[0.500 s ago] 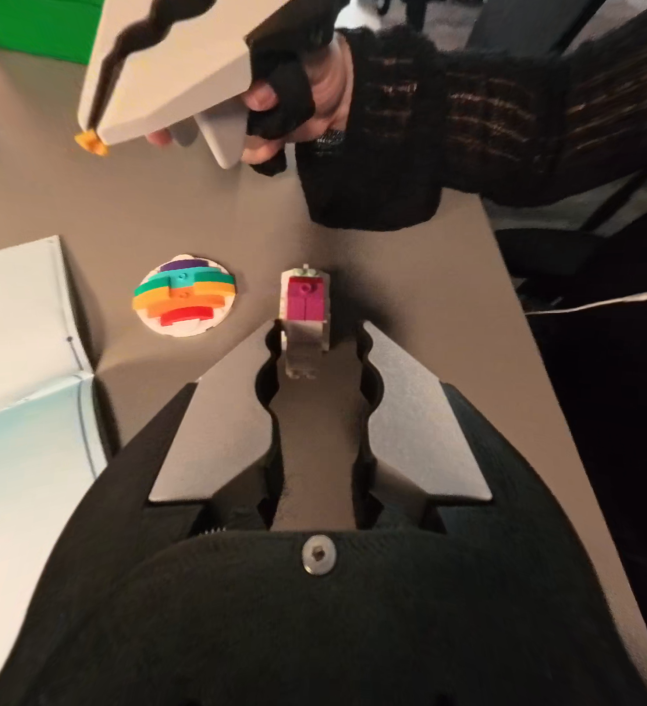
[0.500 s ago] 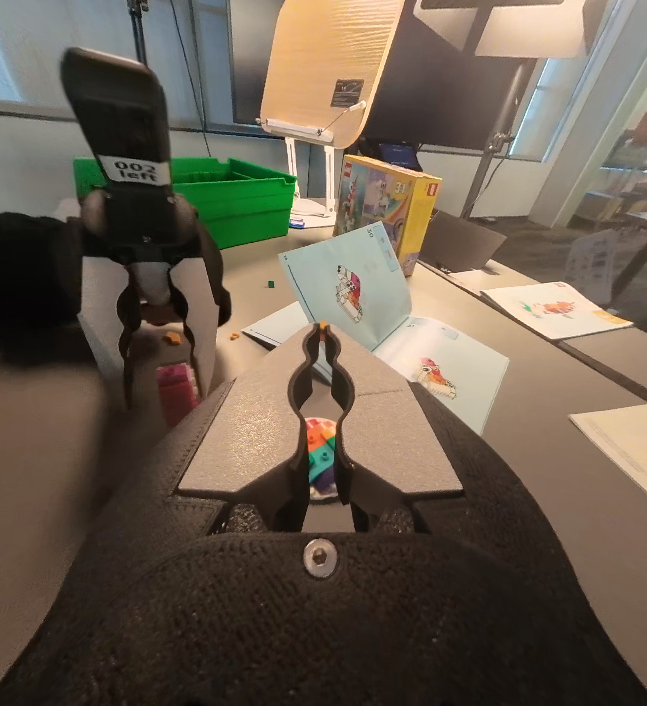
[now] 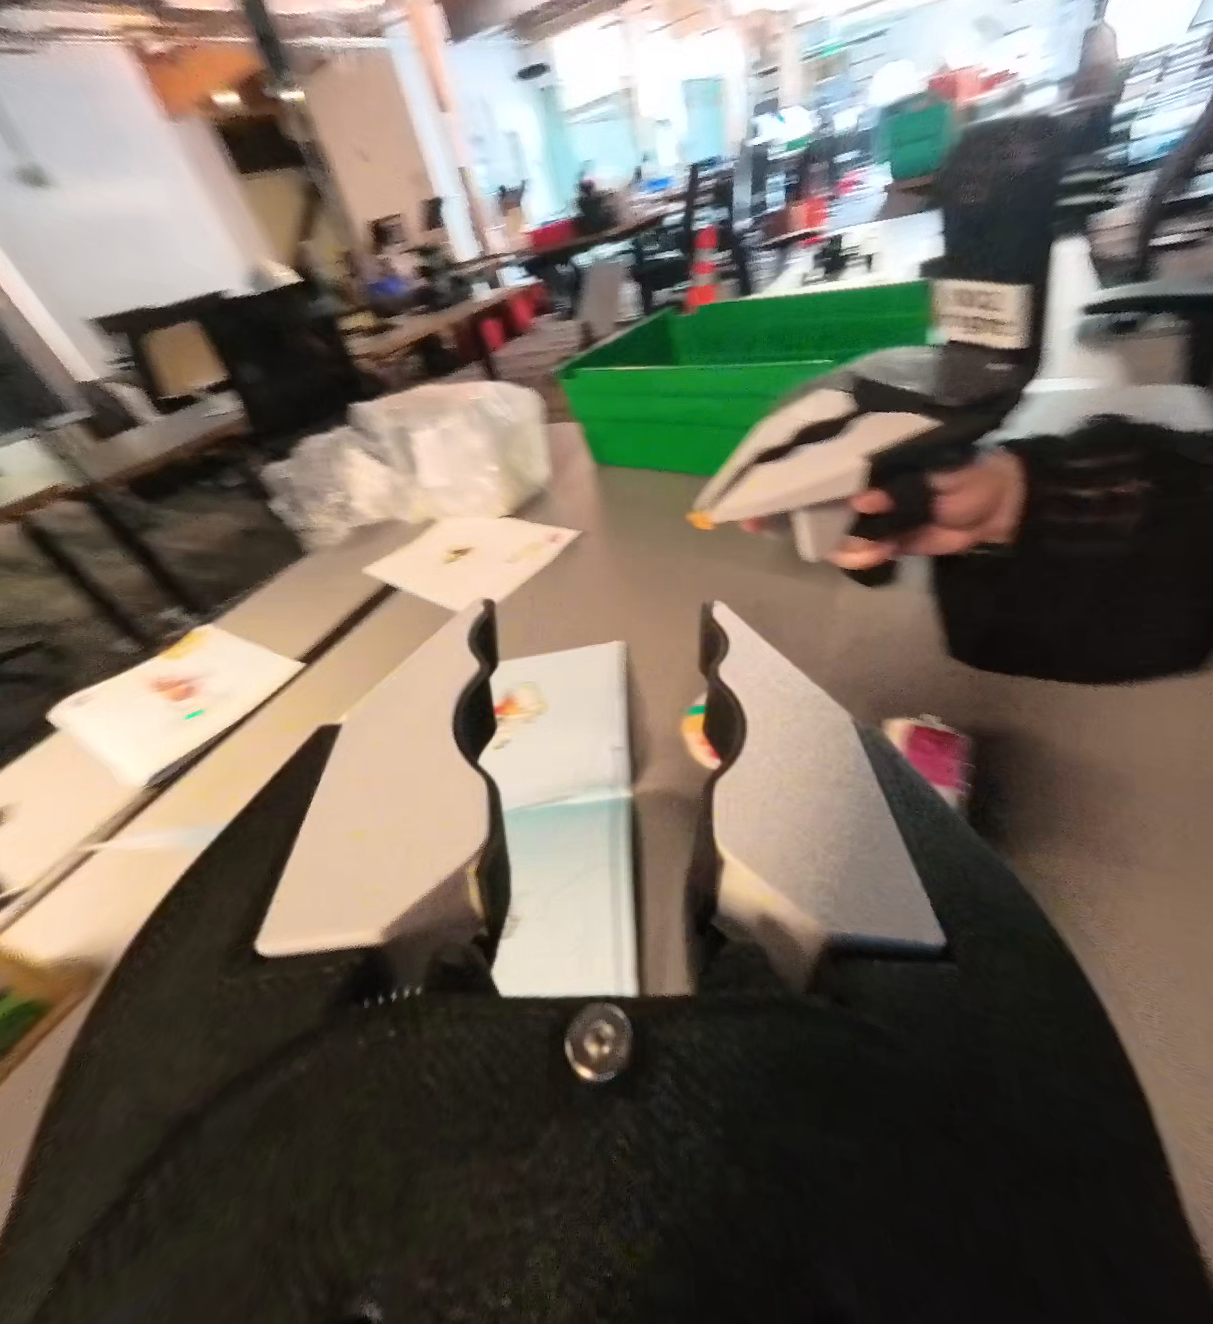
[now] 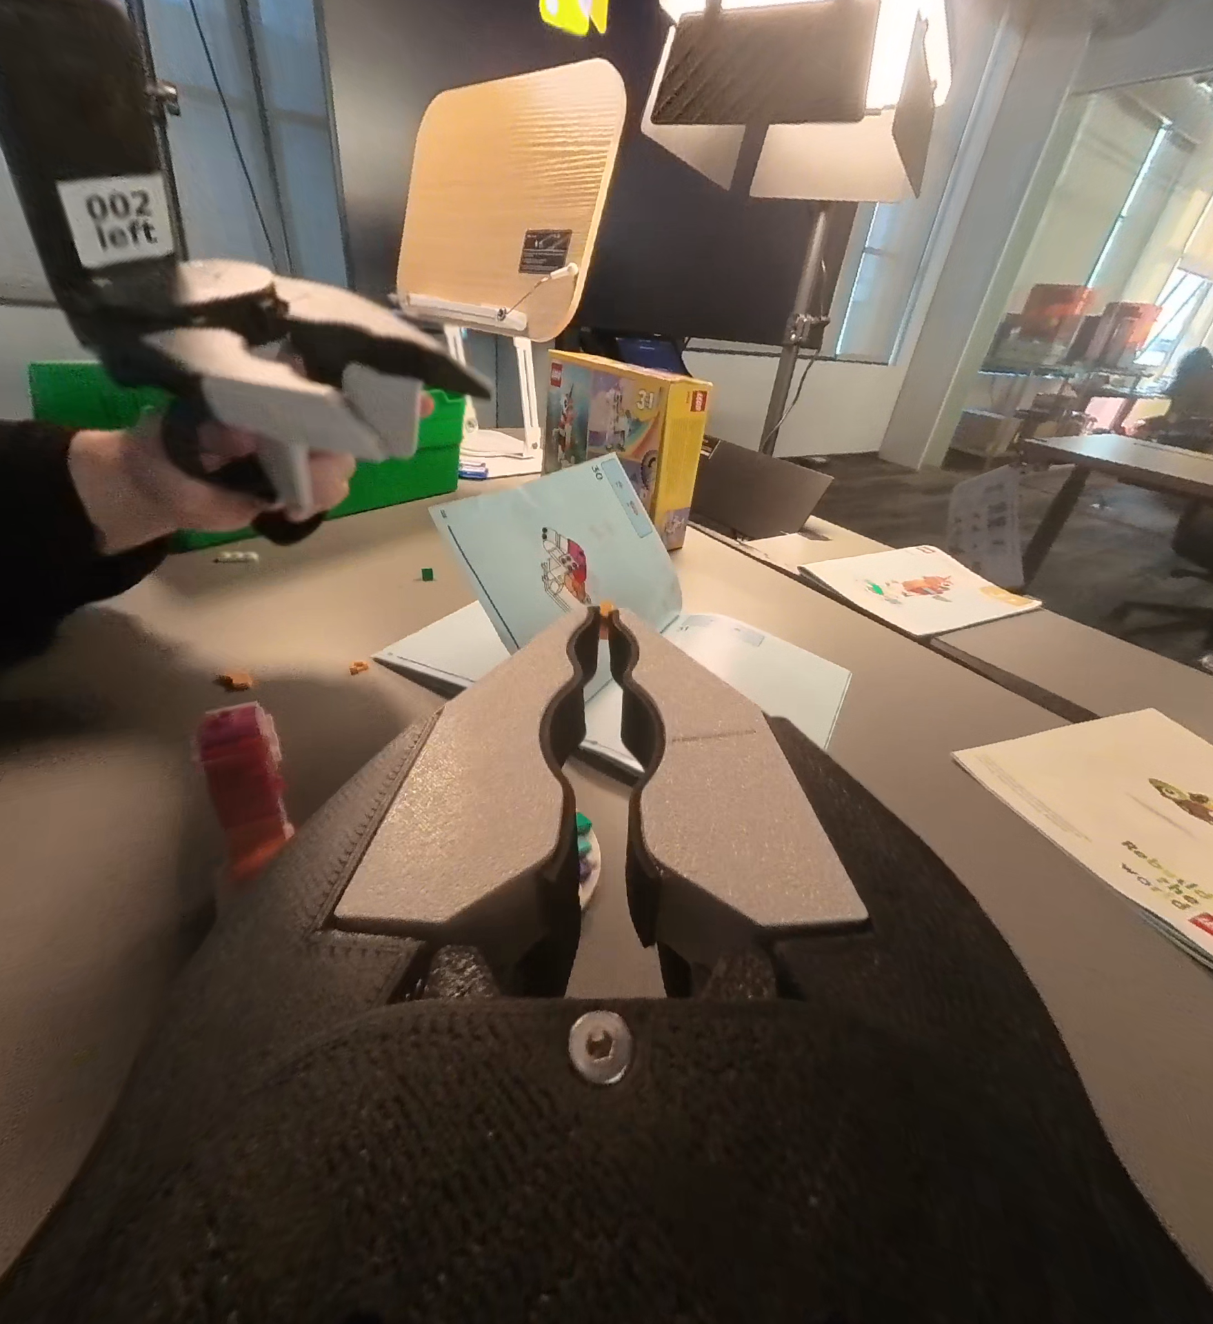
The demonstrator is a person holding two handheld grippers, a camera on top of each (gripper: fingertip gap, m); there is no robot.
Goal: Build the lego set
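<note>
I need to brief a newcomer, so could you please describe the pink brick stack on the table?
Start at the open pale-blue instruction booklet on the grey table. Left of it stands the pink brick stack, upright; the round rainbow build nearby lies flat.

Right tongs [image 4: 605, 615] pinch a small orange piece [image 4: 605, 609] — above the open booklet [image 4: 732, 666].

The left wrist view is smeared with blur and bright at the top. The right wrist view is sharper, with windows [image 4: 1162, 236] glowing at the right.
</note>
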